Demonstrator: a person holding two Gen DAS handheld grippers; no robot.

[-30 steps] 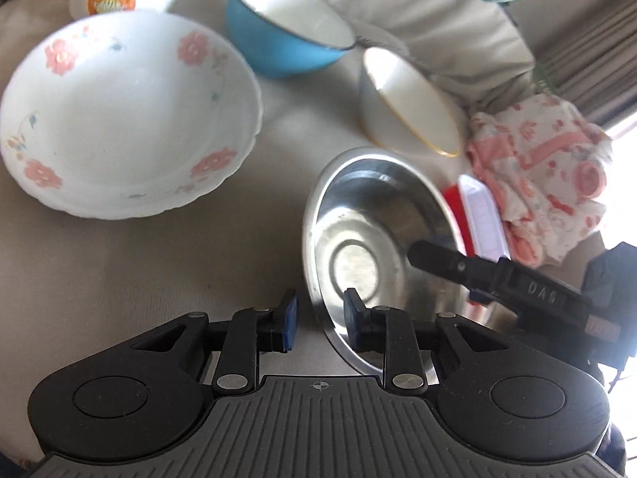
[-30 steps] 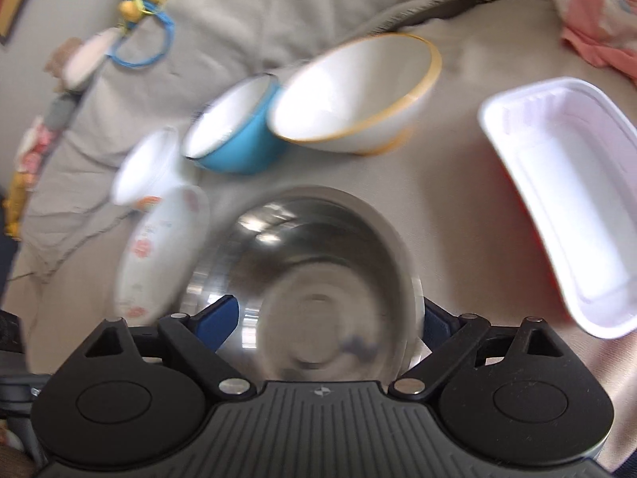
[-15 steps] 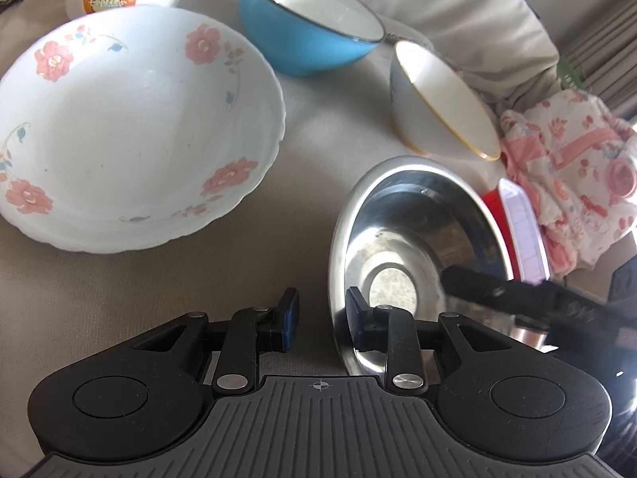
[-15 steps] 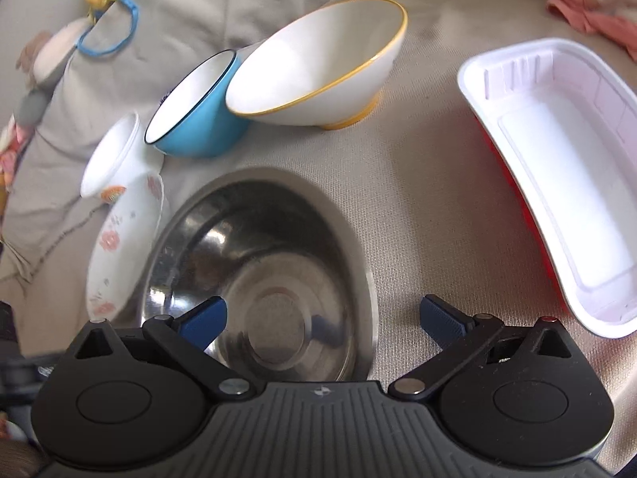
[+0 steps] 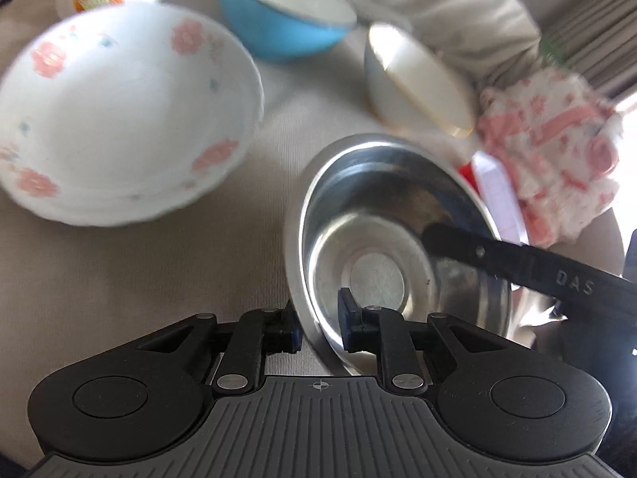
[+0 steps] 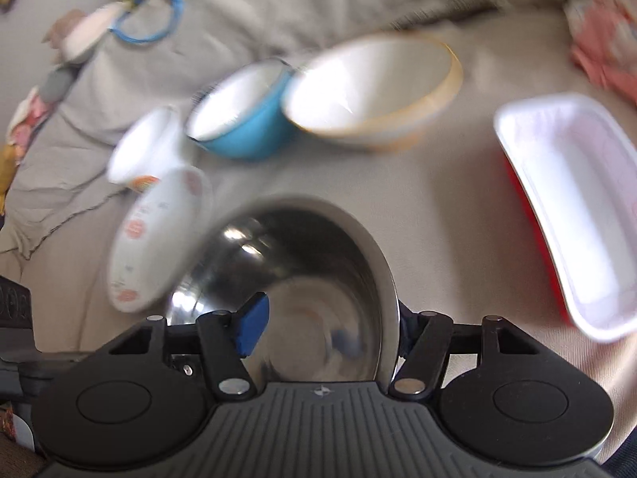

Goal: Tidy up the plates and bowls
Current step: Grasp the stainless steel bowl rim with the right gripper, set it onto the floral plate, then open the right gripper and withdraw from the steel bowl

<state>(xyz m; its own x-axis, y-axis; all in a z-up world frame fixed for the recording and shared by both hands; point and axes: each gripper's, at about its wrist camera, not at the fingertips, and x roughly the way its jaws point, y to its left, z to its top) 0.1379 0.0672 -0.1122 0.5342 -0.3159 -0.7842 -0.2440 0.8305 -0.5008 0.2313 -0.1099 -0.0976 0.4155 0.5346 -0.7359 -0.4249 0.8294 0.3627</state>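
- Left gripper (image 5: pixel 317 328) just closing, pinching steel bowl (image 5: pixel 398 247) rim for lifting.
- Right gripper (image 6: pixel 330 328) half open, just closing across opposite rim, steadying it; contact unclear.

Domestic interior, living or sleeping area of a home. Surface: soft beige upholstery (image 6: pixel 458 207), sofa or bed, with a rumpled beige cushion or cover (image 6: pixel 278 12) behind. Household tableware laid on it: floral bowl (image 5: pixel 119 119), blue bowl (image 5: pixel 278 20), gold-rimmed bowl (image 5: pixel 414 75), steel bowl (image 5: pixel 382 247). Also pink printed baby clothing (image 5: pixel 549 167), a toy with a blue ring (image 6: pixel 147 24), and curtains (image 5: pixel 597 28) by a bright window.
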